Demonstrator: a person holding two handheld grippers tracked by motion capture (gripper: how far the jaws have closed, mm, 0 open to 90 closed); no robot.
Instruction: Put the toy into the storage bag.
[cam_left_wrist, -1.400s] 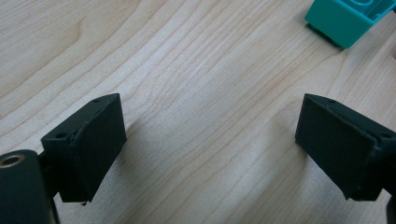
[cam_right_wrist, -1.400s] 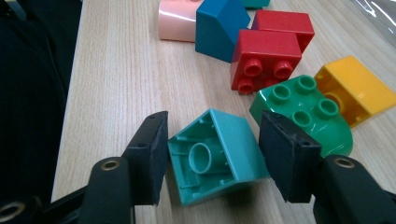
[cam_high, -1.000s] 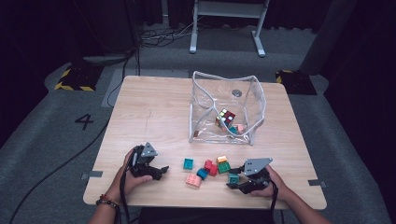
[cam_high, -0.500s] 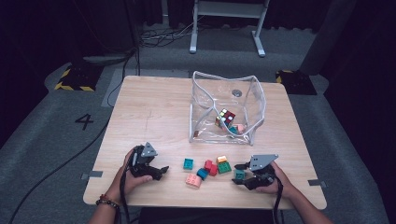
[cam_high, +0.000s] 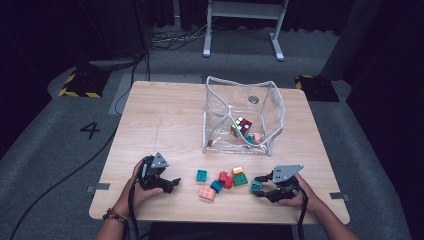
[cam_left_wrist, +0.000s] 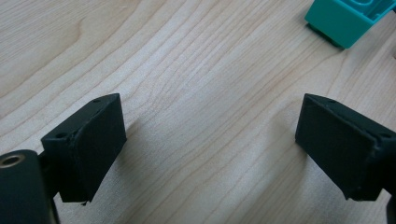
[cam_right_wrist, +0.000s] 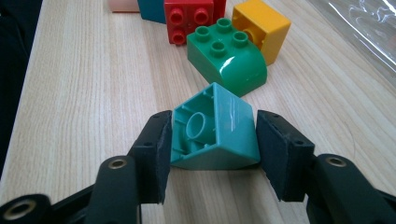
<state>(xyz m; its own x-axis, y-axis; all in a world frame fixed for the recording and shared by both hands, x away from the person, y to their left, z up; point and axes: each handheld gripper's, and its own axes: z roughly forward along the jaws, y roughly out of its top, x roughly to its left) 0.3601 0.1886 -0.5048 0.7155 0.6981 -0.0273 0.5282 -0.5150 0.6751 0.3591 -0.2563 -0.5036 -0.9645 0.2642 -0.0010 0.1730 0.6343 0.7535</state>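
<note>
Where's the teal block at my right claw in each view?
High view: teal block near right, between the jaws of the right claw, which have just been closing on it.
Right gripper view: bottom centre, tilted, pinched.
Left gripper view: the one at top right is another, the loose teal block.
Shared landmark: green block, just beyond it.

The left tool (cam_left_wrist: 210, 140) hangs spread over the bare table (cam_left_wrist: 187, 70), teal brick (cam_left_wrist: 348, 18) beyond.
</note>
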